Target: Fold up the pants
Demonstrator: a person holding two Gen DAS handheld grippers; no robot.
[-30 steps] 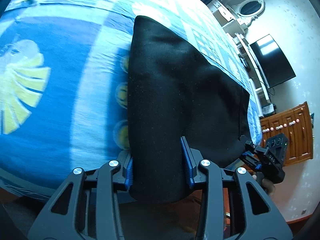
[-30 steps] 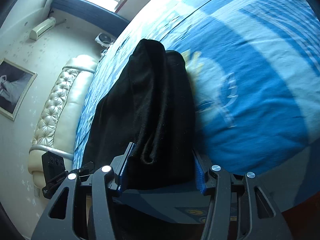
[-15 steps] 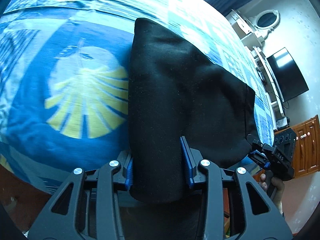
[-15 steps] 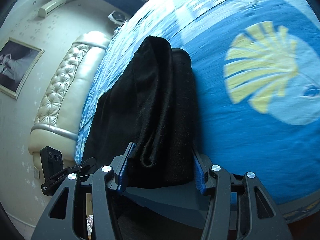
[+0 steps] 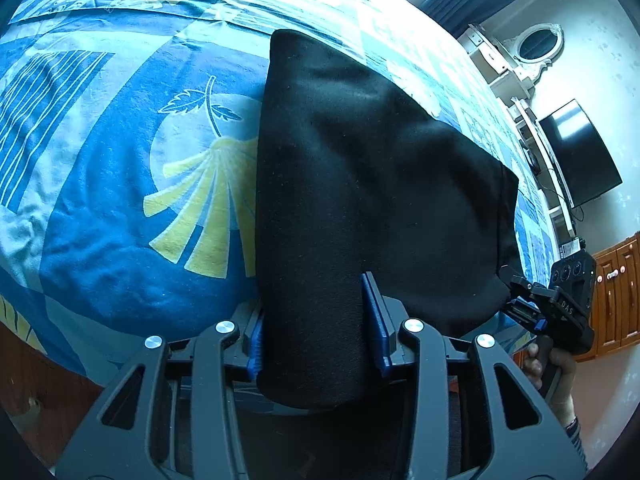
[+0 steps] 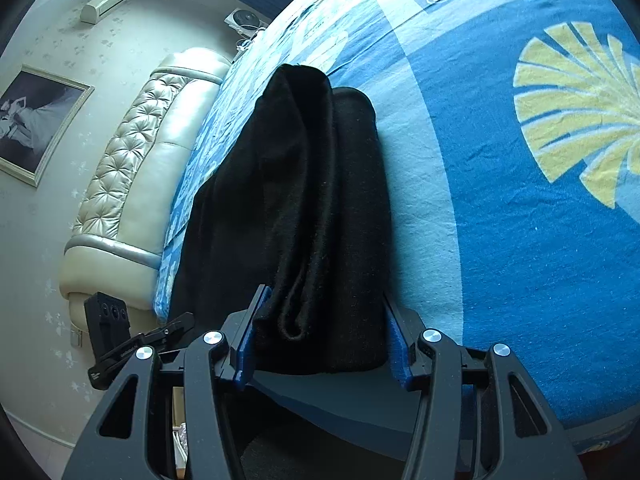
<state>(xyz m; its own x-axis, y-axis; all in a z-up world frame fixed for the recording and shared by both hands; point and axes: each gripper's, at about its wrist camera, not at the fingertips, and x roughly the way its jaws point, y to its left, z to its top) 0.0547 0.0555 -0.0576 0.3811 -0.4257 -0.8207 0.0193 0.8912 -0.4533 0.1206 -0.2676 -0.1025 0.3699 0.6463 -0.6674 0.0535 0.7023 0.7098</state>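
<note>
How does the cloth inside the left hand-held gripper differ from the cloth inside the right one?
The left hand-held gripper holds a smooth, flat edge of the black pants. The right hand-held gripper holds a bunched edge with visible folds. Both are shut on the same pants over the blue bedsheet.

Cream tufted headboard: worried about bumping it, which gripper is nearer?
Left. The left gripper sits beside the cream tufted headboard's end, gripping the folded black pants; the right gripper grips them farther along the bed.
</note>
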